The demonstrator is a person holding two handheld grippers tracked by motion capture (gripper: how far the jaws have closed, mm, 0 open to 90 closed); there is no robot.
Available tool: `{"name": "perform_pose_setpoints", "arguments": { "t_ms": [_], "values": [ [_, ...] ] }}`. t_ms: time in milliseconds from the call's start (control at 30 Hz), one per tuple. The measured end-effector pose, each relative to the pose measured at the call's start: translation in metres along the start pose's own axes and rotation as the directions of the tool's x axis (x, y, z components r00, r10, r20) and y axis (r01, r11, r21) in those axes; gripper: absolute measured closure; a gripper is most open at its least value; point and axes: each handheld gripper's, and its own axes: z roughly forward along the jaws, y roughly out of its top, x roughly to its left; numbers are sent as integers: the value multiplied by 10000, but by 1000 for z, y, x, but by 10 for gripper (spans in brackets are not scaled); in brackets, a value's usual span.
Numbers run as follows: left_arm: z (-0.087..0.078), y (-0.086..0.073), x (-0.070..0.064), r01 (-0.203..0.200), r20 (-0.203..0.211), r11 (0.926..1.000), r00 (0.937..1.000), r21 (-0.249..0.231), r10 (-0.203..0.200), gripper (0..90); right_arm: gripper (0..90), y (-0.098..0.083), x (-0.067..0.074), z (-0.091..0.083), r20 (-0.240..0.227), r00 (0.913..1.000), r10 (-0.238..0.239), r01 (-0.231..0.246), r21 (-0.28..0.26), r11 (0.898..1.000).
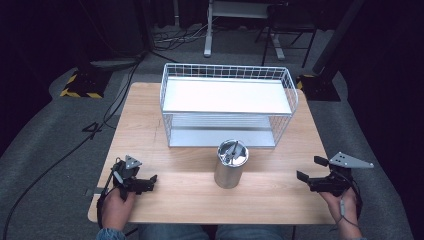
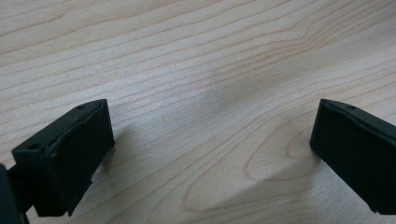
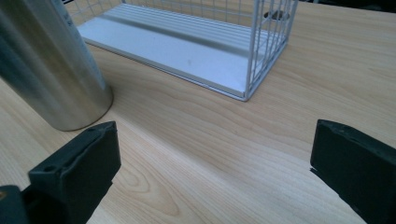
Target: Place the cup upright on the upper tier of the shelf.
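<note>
Standing upright near the middle of the wooden table [image 1: 150, 120], a steel canister [image 1: 230, 165] with a shiny lid and a small handle on top sits just in front of the white wire rack [image 1: 227, 102]. The rack has two levels: a flat white upper shelf and a ribbed lower shelf that lies on the tabletop, open towards the person. The canister is close to the rack's front edge but not touching it.

The left gripper [image 1: 146, 183] rests low over the table's near left corner, held in the person's left hand [image 1: 117, 205], well apart from the canister. Its jaws stand wide apart with nothing between them; in the left gripper view [image 2: 210, 140] bare wood grain lies between the two black pads, and the shadows suggest they are close to the surface.

The right gripper [image 1: 312, 172] is held in the right hand [image 1: 345, 205] near the table's right edge, its jaws pointing leftward towards the canister. They too are spread wide and hold nothing. In the right gripper view [image 3: 212, 168] the canister's brushed wall [image 3: 51, 74] rises at the upper left, just beyond the left jaw, and the rack's corner [image 3: 247, 56] with its lower shelf lies farther ahead.
</note>
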Motion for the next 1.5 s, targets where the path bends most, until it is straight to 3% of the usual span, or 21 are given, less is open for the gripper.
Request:
{"name": "perform_pose_setpoints", "arguments": {
  "t_ms": [267,633,1100,1500],
  "values": [
    [0,0,0,0,9,10000,10000,0,0,1,18,17,16,0,-223,9981,-578,576,-84,9983],
    [0,0,0,0,10,10000,10000,0,0,0,18,39,44,14,-850,9886,-1246,1247,-47,9922],
    [0,0,0,-5,7,10000,10000,-4,5,0,13,59,74,34,-1612,9700,-1819,1837,-41,9830],
    [0,0,0,0,7,10000,10000,1,0,1,0,69,100,58,-2293,9475,-2229,2273,-72,9738]
  ]
}}
